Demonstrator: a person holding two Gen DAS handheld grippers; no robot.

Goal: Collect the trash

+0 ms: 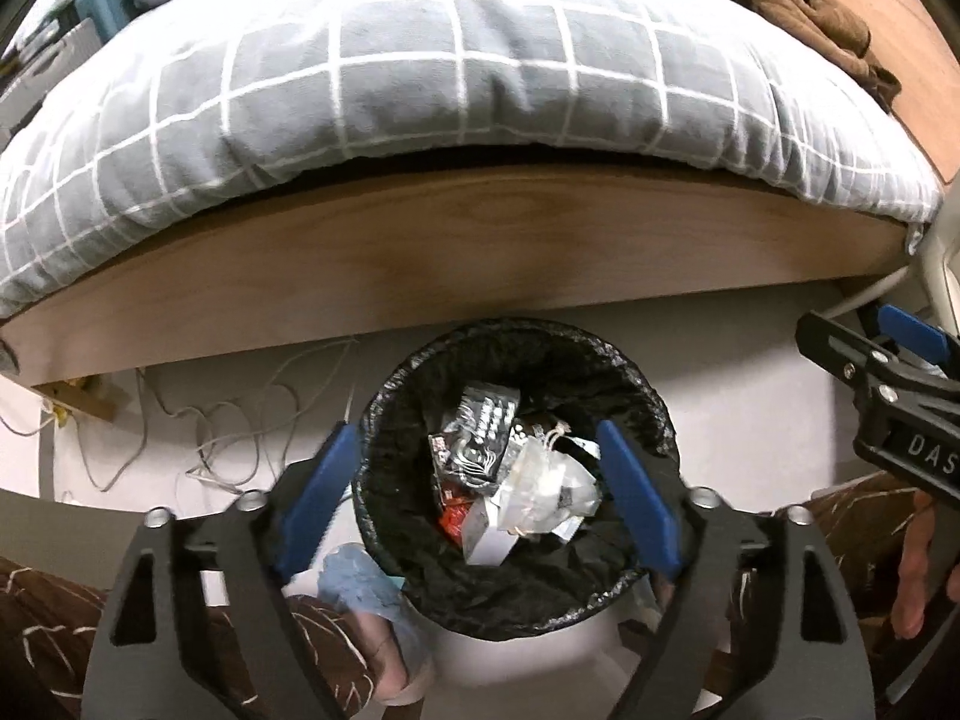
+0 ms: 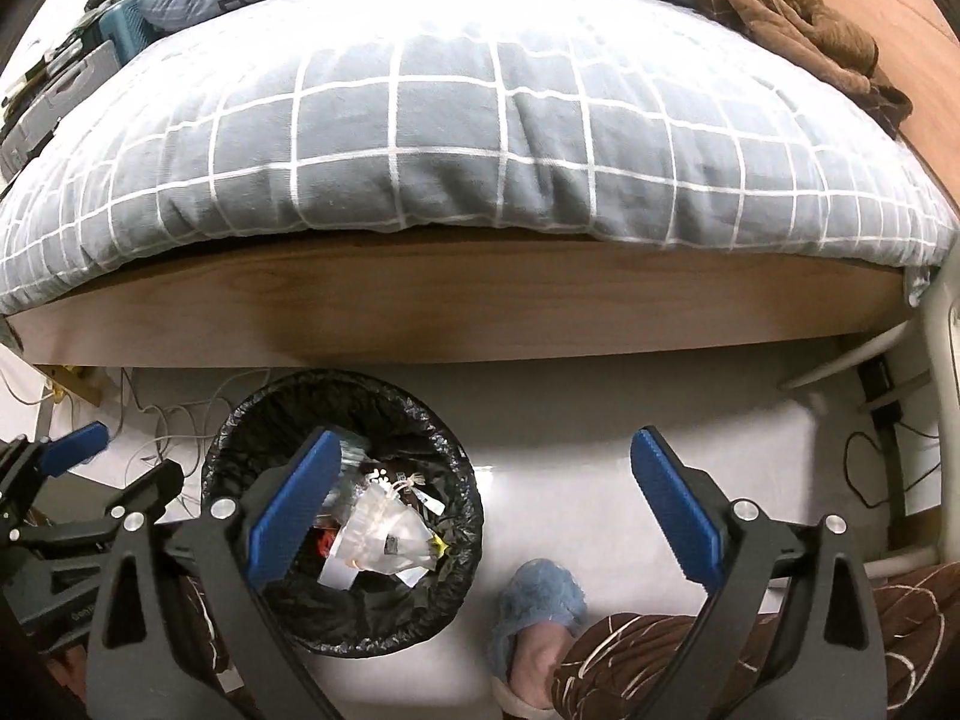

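Left wrist view: the left gripper (image 1: 480,498) hangs with its blue-padded fingers spread wide and nothing between them, directly over the round bin lined with a crinkled black plastic bag (image 1: 645,414). The bin stands on the pale floor just in front of the wooden bed frame (image 1: 420,264), under the grey quilt with white grid lines (image 1: 420,78). Inside the bin lies the trash, a heap of crumpled clear and silver wrappers (image 1: 528,486), straight ahead and below, between the two finger pads. The right gripper (image 1: 888,372) shows at the far right edge, well apart from the bin.

Right wrist view: the right gripper (image 2: 480,510) is also wide open and empty. The bin (image 2: 462,480) sits to its left, so only its left finger overlaps the mouth; bare floor lies between the fingers. A fluffy blue slipper (image 2: 540,600) is near, just right of the bin.

The left gripper looks better placed: the bag rim surrounds it, whereas the right would need to shift left.
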